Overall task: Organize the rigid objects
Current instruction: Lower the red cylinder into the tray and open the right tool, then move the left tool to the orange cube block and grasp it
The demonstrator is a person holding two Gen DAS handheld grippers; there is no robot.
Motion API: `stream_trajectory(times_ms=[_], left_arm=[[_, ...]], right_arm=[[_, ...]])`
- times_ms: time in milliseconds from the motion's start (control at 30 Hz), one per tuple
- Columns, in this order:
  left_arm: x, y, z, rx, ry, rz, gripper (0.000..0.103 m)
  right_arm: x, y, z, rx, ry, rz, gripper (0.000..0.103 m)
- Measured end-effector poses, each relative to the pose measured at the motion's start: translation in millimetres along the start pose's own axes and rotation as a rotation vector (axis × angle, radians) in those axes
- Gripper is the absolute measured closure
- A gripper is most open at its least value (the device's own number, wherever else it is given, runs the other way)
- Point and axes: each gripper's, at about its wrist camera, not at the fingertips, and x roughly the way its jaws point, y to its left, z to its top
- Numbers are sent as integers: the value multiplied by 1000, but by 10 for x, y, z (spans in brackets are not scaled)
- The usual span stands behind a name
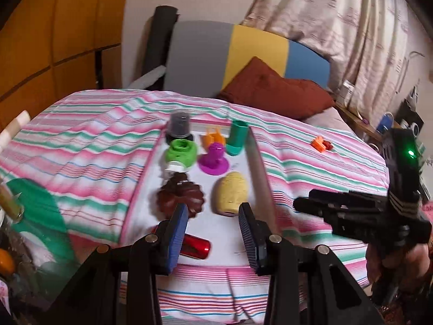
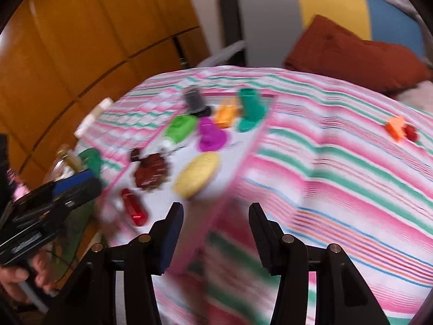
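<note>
- The left gripper [image 1: 213, 233] sits at the bottom centre of its own view, its blue-padded jaws partly apart with nothing between them.
- The right gripper [image 2: 216, 239] fills the lower centre of its own blurred view; its jaws stand apart and hold nothing.
- A white tray [image 1: 243, 241] lies on the striped bedspread [image 1: 81, 140] in the middle of the left view.
- In the tray, from far to near: a dark jar [image 1: 180, 126], a small orange piece [image 1: 212, 138], a teal cylinder [image 1: 236, 138], a green ring-shaped piece [image 1: 180, 153], a magenta piece on a round base [image 1: 213, 159], a brown scalloped piece [image 1: 180, 197] and a yellow oval piece [image 1: 232, 193].
- A red metallic cylinder [image 1: 194, 246] lies on its side at the tray's near edge, just behind the left pad.
- An orange and red piece [image 1: 322, 144] lies alone on the bedspread, upper right of the tray and well apart from it.
- A rust-coloured pillow [image 1: 276, 89] rests beyond the bedspread, in the upper part of the frame.
</note>
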Motion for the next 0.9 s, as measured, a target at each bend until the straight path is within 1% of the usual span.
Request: stream_trajectory(times_ms=[67,167,333,533,767,833,900], left_arm=[[22,-93,20,17,5,-15,64],[60,-242,56,42,12,-34,64],[167,-540,130,91,32,-70,64],[268,-866,192,135,55,-114,64],[457,-1381,353,207,81,-162,63],[556,-1537,427,221,95,-172,62],[634,-1654,479,227,102,-189,62]], right_arm=[[-31,-203,22,28,2,-60,52],[-81,-475,52,70,4,-108,52],[-197,-877,84,101,2,-187,52],[-352,-1254,114,123,-9,-246,52],[-431,-1645,142,110,2,-326,52],[-428,-1764,129,127,8,-345,52],[-432,-1906,95,172,5,-346,52]])
